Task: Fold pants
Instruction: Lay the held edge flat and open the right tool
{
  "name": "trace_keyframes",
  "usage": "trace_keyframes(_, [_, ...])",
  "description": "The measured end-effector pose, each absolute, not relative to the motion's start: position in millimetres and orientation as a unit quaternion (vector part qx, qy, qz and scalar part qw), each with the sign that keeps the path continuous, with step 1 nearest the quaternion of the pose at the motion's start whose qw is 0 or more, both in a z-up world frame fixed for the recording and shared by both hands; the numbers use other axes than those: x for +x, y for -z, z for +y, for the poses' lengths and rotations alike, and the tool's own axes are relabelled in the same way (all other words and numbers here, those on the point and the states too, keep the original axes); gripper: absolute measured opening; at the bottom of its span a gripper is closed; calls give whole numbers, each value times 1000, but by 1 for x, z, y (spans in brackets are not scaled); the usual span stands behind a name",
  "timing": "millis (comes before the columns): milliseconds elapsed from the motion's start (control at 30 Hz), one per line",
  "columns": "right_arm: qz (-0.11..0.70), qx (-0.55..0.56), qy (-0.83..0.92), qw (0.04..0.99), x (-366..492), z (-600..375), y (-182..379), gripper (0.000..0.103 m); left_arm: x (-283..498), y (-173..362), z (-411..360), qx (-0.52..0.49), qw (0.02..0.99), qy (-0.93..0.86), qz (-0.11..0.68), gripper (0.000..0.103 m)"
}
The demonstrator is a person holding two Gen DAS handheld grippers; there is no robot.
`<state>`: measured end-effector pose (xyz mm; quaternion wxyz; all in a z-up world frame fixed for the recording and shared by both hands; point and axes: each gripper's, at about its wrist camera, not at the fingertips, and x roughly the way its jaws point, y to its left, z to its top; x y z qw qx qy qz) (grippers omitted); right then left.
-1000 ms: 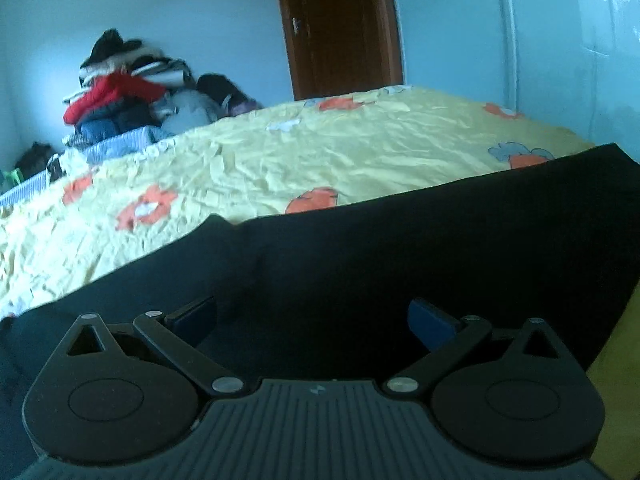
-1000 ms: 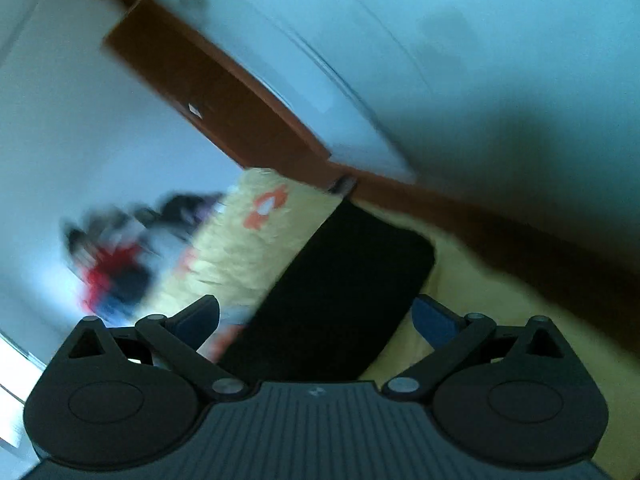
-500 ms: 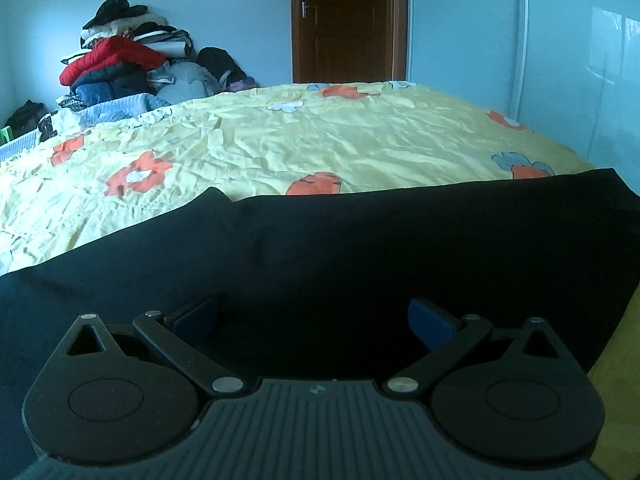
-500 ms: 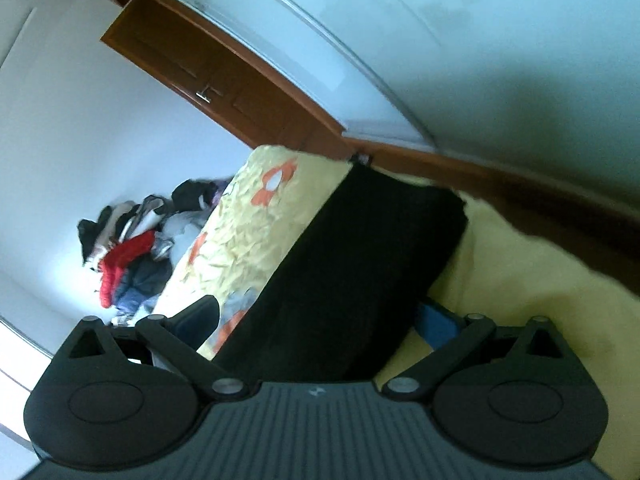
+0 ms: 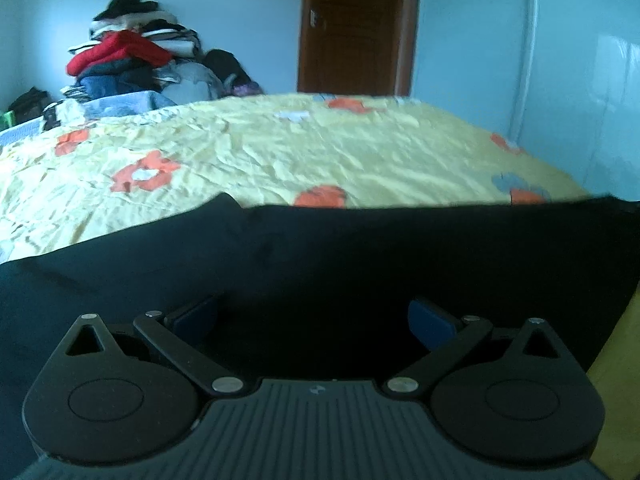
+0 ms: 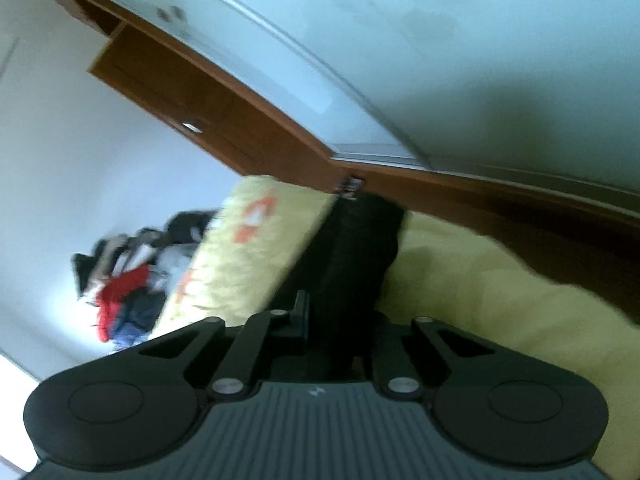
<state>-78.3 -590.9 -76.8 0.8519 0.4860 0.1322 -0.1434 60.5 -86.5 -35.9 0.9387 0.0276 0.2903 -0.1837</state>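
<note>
Lying flat across the near part of the bed [image 5: 320, 160], the pants [image 5: 360, 264] are showing as a broad, smooth sheet of matte black cloth with a straight far edge and a small rounded bump toward its left end. The left gripper [image 5: 314, 316] is hovering low over this cloth, its two blue-padded fingers [image 5: 430, 320] standing wide apart with nothing but dark fabric beneath them. The sheet [image 5: 260, 152] is finely crumpled, pale yellow and printed with orange flowers. Beyond the bed's far left corner a lumpy pile [image 5: 132, 64] of clothes (red, navy and grey among them) is leaning against a plain pale wall, and a brown wooden door [image 5: 356, 28] is standing behind.

In the tilted, somewhat blurred right wrist view, the right gripper [image 6: 332, 316] has just been closing; its black fingers [image 6: 300, 312] are now drawn together on a narrow ridge of the pants [image 6: 352, 252], which are running away from it as a long dark strip along the edge of the bed [image 6: 500, 280]. Glossy pale wardrobe panels [image 6: 440, 40] with brown wooden trim are filling the upper frame.
</note>
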Motion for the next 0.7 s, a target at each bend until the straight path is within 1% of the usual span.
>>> trace_keyframes(133, [114,471,57,873,-63,-557,46,8,57,21,-74,0,946,174,274,103])
trace_keyframes(233, [126,457,-29,880,-38,-522,24,8,54,12,-66,2,955,149,258,103])
trace_keyframes(333, [157,442,-112,876,-8,-476,14,8,52,8,-54,-4,960,123,251,102])
trace_keyframes(533, [246,413,-243,842,41,-372,31,8,54,6,-26,-18,967,65,247,102])
trace_keyframes(633, [294,381,-268,834,58,-328,45,8,58,7,-12,-26,966,41,254,102])
trace_keyframes(700, [314,334,-269,847,62,-305,50,8,58,7,-3,-34,965,28,258,102])
